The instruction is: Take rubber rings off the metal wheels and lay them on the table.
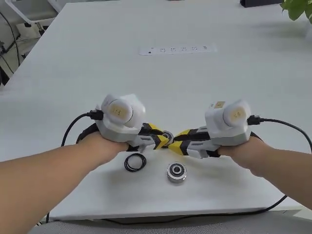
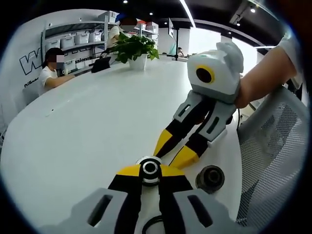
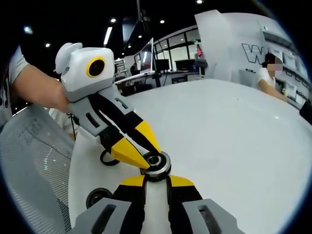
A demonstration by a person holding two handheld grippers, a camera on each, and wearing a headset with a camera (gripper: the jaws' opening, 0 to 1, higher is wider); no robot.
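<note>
While the left hand-held gripper [image 1: 159, 141] is clamped on a small metal wheel [image 1: 167, 136] held just above the counter [image 1: 97, 73], the right hand-held gripper [image 1: 176, 142] meets it nose to nose. Its tips are at the wheel's rim, but I cannot tell whether they are actually pinching anything. A dark band round that wheel, seen in the right gripper view, looks to me like a rubber ring not yet pulled off. At about 7 o'clock from the held wheel, black rubber rings [image 1: 135, 162] lie flat on the counter, overlapping, two by the look of it, so part of the job seems done. At about 5 o'clock rests a second wheel [image 1: 176, 172], near the rings; I cannot make out whether it is bare. I'd judge the work about midway: the held wheel to strip, perhaps the other too.
</note>
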